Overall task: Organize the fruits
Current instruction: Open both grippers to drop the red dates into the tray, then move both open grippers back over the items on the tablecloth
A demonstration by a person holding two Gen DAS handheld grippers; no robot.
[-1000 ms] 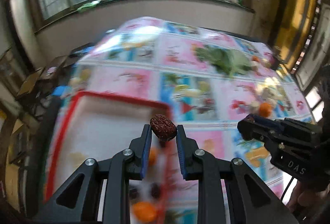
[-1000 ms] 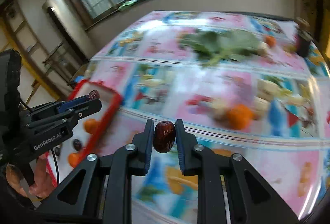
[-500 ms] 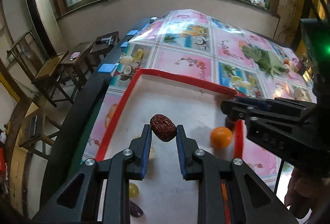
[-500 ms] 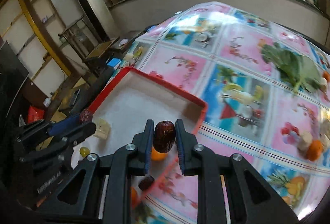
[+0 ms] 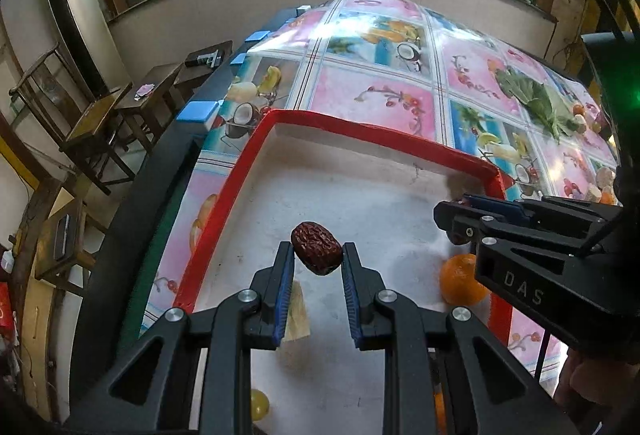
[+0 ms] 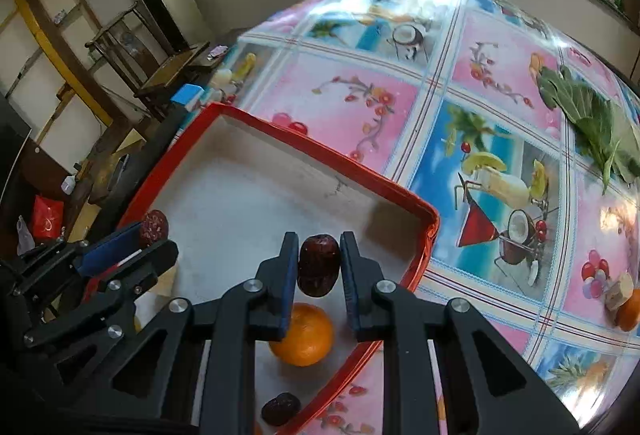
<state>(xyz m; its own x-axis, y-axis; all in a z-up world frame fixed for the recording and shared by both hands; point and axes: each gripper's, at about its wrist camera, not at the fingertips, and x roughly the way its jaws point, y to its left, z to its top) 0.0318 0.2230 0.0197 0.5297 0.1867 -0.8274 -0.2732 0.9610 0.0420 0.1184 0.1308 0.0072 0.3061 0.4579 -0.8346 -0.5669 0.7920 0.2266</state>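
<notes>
My left gripper [image 5: 316, 259] is shut on a wrinkled red date [image 5: 316, 247], held above the white floor of the red-rimmed tray [image 5: 360, 139]. My right gripper [image 6: 319, 267] is shut on a darker red date [image 6: 319, 265], over the tray's [image 6: 320, 155] near right corner. In the tray lie an orange [image 6: 304, 335], another date [image 6: 281, 409], a pale fruit slice [image 5: 297, 315] and a small yellow-green fruit [image 5: 259, 403]. Each gripper shows in the other's view: the right gripper [image 5: 460, 213] at the right, the left gripper [image 6: 154, 235] at the left with its date [image 6: 153, 227].
The table [image 6: 360, 103] wears a glossy pink and blue fruit-print cloth. Leafy greens [image 6: 592, 123] lie at the far right, with an orange and a pale piece [image 6: 624, 299] nearer. Wooden chairs and small desks [image 5: 120, 107] stand beyond the table's left edge. A hand [image 5: 576, 387] holds the right gripper.
Both grippers have swept left from over the bare cloth to above the tray and sunk a little, each still holding its date. The right one has drawn close beside the left.
</notes>
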